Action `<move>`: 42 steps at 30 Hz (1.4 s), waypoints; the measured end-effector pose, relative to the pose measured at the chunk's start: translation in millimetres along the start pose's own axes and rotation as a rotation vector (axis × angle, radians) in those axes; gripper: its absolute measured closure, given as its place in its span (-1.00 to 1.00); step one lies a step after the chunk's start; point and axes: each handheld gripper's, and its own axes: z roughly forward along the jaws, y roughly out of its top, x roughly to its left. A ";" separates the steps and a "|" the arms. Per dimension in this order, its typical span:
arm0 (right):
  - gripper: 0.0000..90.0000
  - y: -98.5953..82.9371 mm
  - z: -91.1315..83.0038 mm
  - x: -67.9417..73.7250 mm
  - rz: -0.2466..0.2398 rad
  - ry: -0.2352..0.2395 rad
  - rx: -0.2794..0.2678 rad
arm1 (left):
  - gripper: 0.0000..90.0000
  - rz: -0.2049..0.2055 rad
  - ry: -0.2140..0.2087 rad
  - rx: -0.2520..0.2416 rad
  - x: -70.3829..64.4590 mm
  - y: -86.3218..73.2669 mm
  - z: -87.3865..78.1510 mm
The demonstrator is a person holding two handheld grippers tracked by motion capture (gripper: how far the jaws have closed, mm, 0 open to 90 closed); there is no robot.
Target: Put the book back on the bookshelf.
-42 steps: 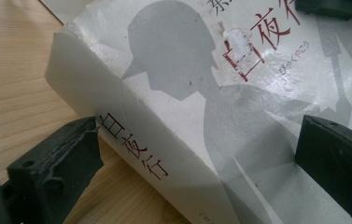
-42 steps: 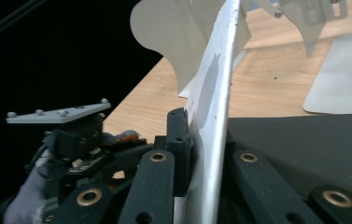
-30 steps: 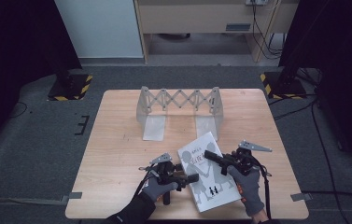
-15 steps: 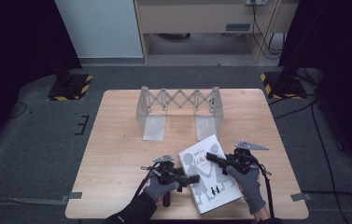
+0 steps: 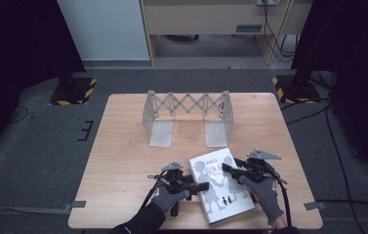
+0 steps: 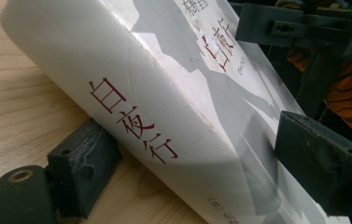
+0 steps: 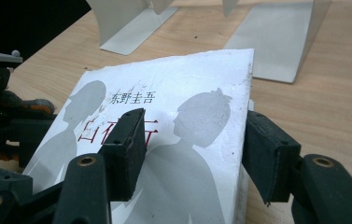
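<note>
A white book (image 5: 223,192) with grey silhouettes and red lettering lies near the table's front edge, between my two grippers. My left gripper (image 5: 202,185) holds its spine side. In the left gripper view one jaw sits under the spine of the book (image 6: 164,84) and the other presses on the cover, so the left gripper (image 6: 201,154) is shut on it. My right gripper (image 5: 228,168) is at the book's far right edge. There the right gripper (image 7: 192,144) stands open, one jaw over the cover of the book (image 7: 187,93) and the other beside the page edge.
A metal expanding book rack (image 5: 189,105) with two flat base plates stands at the table's middle back; one plate (image 7: 276,42) lies just beyond the book. Bare wood of the table (image 5: 123,146) stretches to the left. Black-and-yellow stand feet (image 5: 74,92) sit on the floor.
The book has slid a little toward the front edge and turned slightly. Both grippers moved with it and stay at its two sides.
</note>
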 end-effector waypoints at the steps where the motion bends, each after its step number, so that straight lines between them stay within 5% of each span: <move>1: -0.05 -0.1 0.1 -0.9 0.003 0.002 0.001 | -0.71 0.000 0.001 -0.001 -0.1 0.0 0.1; 11: -0.05 -1.9 0.7 -2.4 0.001 0.005 -0.004 | -0.72 0.001 0.008 -0.003 -1.3 -0.5 0.6; 19: -0.04 -3.1 0.5 -2.2 0.013 0.007 -0.009 | -1.00 0.011 -0.007 -0.007 -6.4 -1.4 5.7; 27: -0.04 -3.5 0.5 -1.6 0.017 0.010 -0.011 | -1.00 0.010 0.013 0.006 -7.8 0.6 6.6; 29: -0.03 -3.4 0.7 -2.3 0.017 0.013 -0.015 | -0.87 0.032 0.037 0.013 -7.8 0.7 5.5; 42: 0.17 -2.5 1.1 -0.9 0.043 0.062 -0.050 | -0.50 -0.121 0.002 0.032 1.6 6.4 -7.2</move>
